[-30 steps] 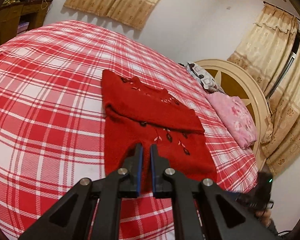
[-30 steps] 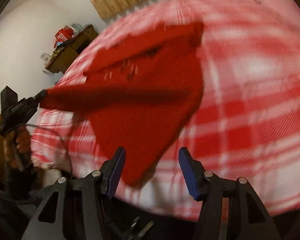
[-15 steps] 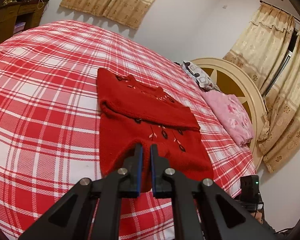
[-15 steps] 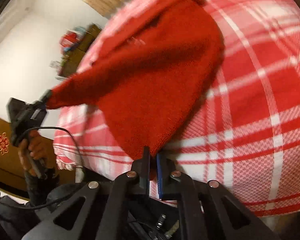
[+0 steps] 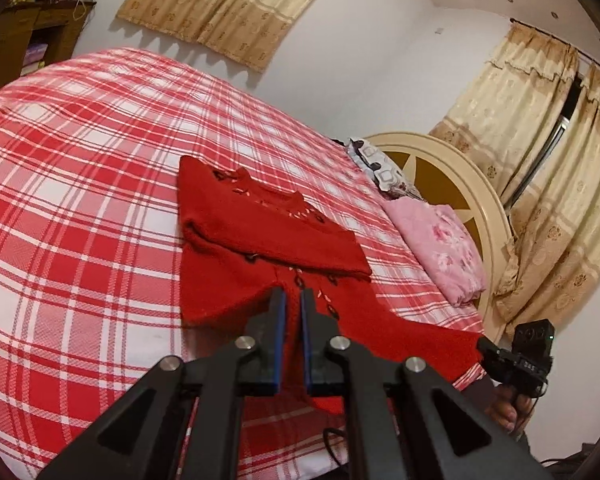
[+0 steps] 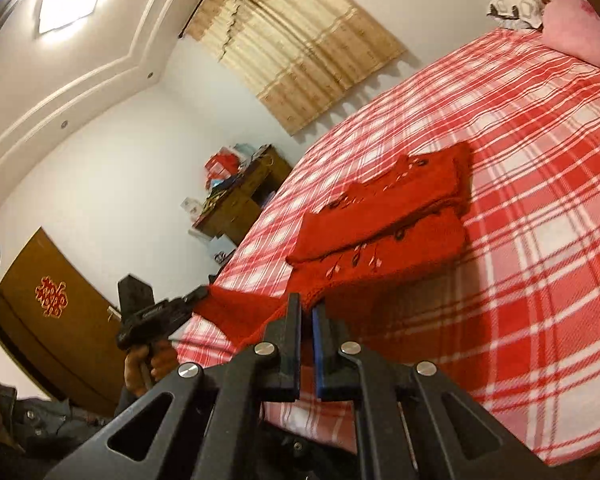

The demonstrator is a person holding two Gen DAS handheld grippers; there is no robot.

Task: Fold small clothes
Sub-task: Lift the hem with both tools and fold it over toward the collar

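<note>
Bedroom with a red-and-white plaid bedspread (image 5: 80, 208) as work surface. On it, a red knitted sweater with small embroidered leaves (image 5: 260, 240), sleeves folded across the chest, hem lifted off the bed at the near edge. Left gripper (image 5: 293, 300) clamped shut on one hem corner; right gripper (image 6: 306, 312), jaws just closed, pinching the other. Beyond, pink floral pillow (image 5: 440, 248) against a cream headboard (image 5: 476, 200).

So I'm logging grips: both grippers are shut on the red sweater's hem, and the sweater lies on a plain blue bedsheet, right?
Not quite. The sheet is red-and-white plaid, as the left wrist view shows. The rest stands: left gripper and right gripper are shut on the red sweater hem.
</note>
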